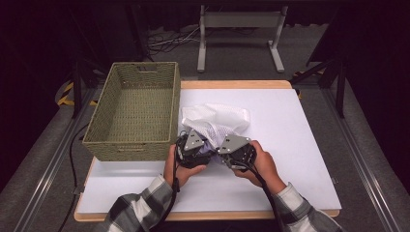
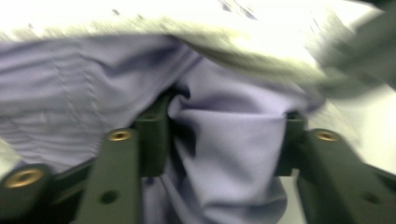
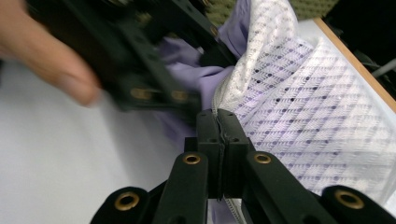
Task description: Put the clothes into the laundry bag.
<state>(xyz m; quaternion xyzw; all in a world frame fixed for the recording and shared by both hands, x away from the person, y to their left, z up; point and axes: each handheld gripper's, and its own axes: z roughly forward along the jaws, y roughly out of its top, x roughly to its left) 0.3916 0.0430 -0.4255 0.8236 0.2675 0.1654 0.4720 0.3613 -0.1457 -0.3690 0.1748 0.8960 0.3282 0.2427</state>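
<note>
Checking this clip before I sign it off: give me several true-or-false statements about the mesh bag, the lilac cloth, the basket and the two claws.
1. The right claw is shut on the zipper edge of the white mesh bag. True.
2. The lilac cloth lies inside the woven basket. False: it sits in the mesh bag's opening on the white table, and nothing is seen in the basket.
3. The left claw has its jaws apart with lilac cloth between them. True.
4. The basket stands to the right of the mesh bag in the high view. False: it stands to the left.
5. The person's hands are far apart. False: they are close together at the bag.
</note>
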